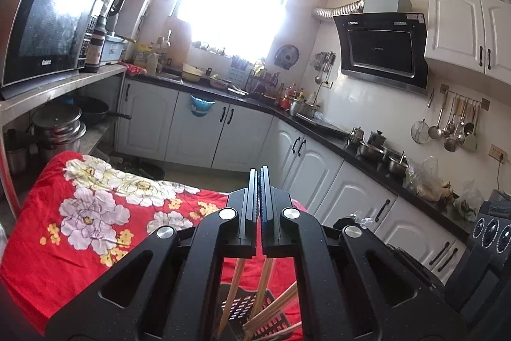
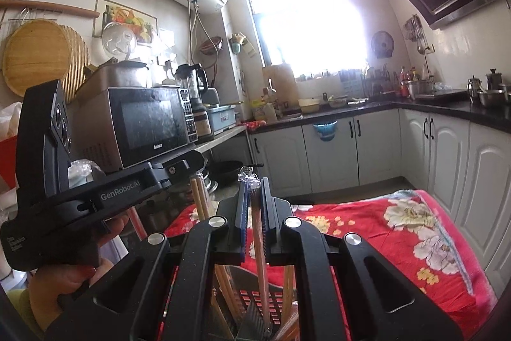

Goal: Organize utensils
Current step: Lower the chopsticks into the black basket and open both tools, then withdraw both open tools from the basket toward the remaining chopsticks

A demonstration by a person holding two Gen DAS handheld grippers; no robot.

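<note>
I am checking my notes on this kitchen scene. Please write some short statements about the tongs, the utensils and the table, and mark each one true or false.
1. The right tongs are shut on a wooden utensil. True.
2. The left tongs hold a spoon. False: they are shut with nothing between them.
3. The black slotted holder already has chopsticks standing in it. True.
4. The table is covered with a plain blue cloth. False: the cloth is red with flowers.
5. The microwave stands on a shelf. True.
</note>
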